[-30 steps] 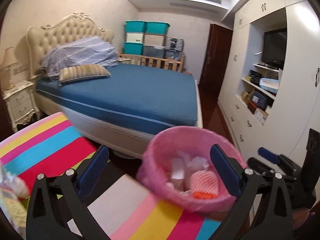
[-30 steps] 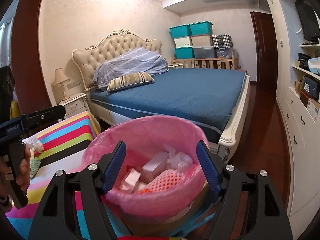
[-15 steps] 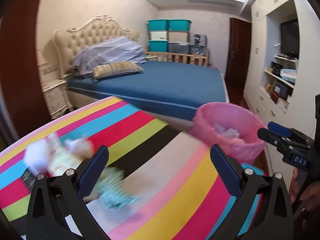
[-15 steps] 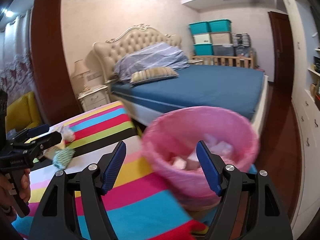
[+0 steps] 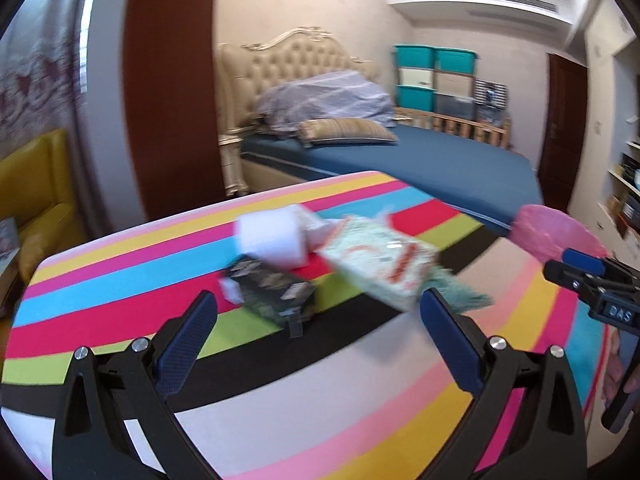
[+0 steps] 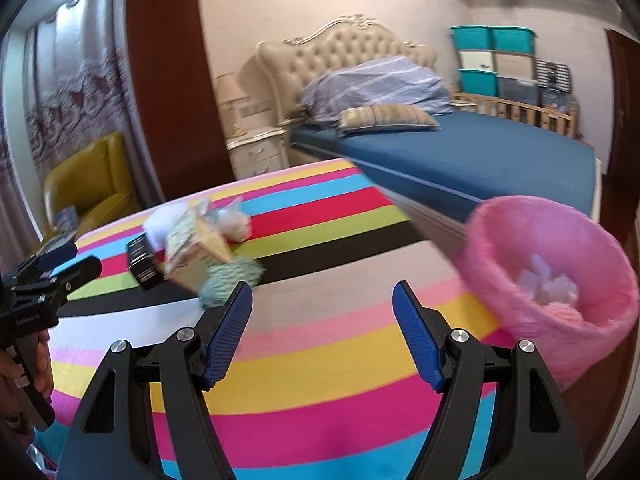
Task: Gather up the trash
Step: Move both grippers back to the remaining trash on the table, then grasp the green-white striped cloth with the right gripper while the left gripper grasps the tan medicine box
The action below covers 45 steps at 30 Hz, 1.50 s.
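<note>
A pile of trash lies on the striped table [image 5: 320, 400]: a white paper roll [image 5: 272, 240], a pale green printed box [image 5: 380, 268], a dark small box [image 5: 276, 296] and a green foam net [image 5: 460, 292]. My left gripper [image 5: 318, 328] is open and empty, just short of the pile. The pile also shows in the right wrist view [image 6: 192, 252], left of my right gripper [image 6: 322, 324], which is open and empty. The pink-lined bin [image 6: 548, 272] with trash inside stands to its right. The left gripper shows at the far left of that view [image 6: 52, 268].
A blue bed [image 6: 460, 160] stands beyond the table, with a nightstand [image 6: 256, 152] beside it. A yellow armchair [image 6: 88, 184] sits at the left by the curtains. Storage boxes [image 6: 492, 60] are stacked at the far wall. White shelving [image 5: 624, 200] is on the right.
Both grippers have swung left, away from the bin and toward the trash pile. The left gripper now faces the pile closely. Both stay open.
</note>
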{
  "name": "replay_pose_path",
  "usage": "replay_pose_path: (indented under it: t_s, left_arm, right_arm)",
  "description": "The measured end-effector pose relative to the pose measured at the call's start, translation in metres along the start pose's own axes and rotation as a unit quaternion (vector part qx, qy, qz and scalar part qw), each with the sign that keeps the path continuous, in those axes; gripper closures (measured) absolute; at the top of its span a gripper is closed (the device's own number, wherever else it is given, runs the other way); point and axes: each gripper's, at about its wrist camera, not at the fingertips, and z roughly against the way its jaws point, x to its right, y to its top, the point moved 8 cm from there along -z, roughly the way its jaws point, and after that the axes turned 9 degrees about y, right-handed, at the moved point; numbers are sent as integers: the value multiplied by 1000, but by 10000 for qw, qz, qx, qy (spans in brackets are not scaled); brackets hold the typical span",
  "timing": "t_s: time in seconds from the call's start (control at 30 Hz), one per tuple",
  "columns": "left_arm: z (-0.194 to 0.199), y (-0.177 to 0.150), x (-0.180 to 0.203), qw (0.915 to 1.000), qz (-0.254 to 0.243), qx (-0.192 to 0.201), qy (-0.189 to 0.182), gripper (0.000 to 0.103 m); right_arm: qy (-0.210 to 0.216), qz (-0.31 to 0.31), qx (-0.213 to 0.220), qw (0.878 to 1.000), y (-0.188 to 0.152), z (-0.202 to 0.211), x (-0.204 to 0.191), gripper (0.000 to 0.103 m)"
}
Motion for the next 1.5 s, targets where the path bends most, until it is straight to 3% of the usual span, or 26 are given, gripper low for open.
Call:
replay_pose_path:
  t_s: [0.17,0.37,0.67,0.77,0.9,1.0,1.07,1.33,1.5]
  left_arm:
    - [-1,-8,-34,9990,338,-116,252,5]
    - [0,-14,-50,9983,412,-157,383,5]
    - [-5,-17,-65,9973,545,-220,448,5]
    - [-10,-18,-64,9970,553,-290,446,5]
    - [-14,-18,-61,9968,598,-356,384,5]
    - [-18,-19,-58,9964,631,-433,353,5]
    - [-20,-19,-55,9962,639,-476,346,5]
    - [-23,-13,-32,9974,468,-488,261,5]
    - [-24,-11,4,9983,269,-519,3,5]
  right_arm:
    - [106,268,-378,9989,-4,-29,-34,33]
    - [131,416,-708,9965,-6,-58,-58,33]
    - [1,331,-1158,9927,-11,-91,-61,33]
    - [-19,320,-1256,9916,-13,-97,-60,36]
    - [35,328,-1431,9892,-18,-103,-63,47]
    - [126,315,-1425,9892,-19,-103,-64,65]
    - [144,388,-1368,9897,-18,-100,-66,69]
    - [237,711,-848,9936,-9,-65,-71,74]
    - [87,442,-574,9973,1,-41,-42,74]
